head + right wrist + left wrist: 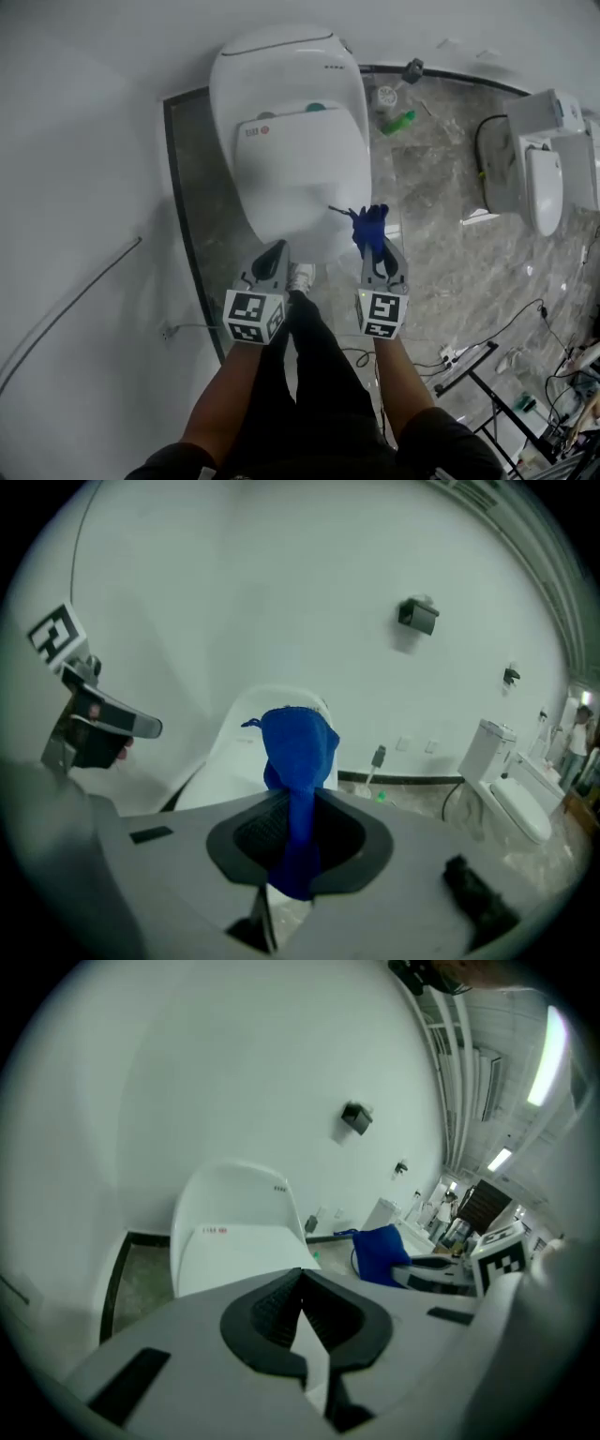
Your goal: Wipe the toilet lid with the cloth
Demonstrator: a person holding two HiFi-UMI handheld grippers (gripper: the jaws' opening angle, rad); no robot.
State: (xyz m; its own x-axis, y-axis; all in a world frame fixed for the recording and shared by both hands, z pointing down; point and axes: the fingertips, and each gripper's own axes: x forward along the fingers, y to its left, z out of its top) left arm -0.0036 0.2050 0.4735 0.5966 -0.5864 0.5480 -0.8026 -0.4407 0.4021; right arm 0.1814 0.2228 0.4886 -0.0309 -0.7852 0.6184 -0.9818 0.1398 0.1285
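Note:
A white toilet stands against the wall with its lid (298,167) down; the lid (239,1252) also shows in the left gripper view. My right gripper (378,246) hovers over the lid's front right edge, shut on a bunched blue cloth (369,228). In the right gripper view the cloth (298,761) stands up from between the jaws of that gripper (296,847). My left gripper (275,254) is shut with nothing in it, above the lid's front left edge. In the left gripper view its jaws meet (302,1321), and the blue cloth (380,1253) appears off to the right.
A second white toilet (541,164) stands at the right. A green bottle (397,122) lies on the marble floor (441,187) behind the first toilet. Cables (511,328) and a dark stand (483,375) are at the lower right. A white wall (84,169) lies to the left.

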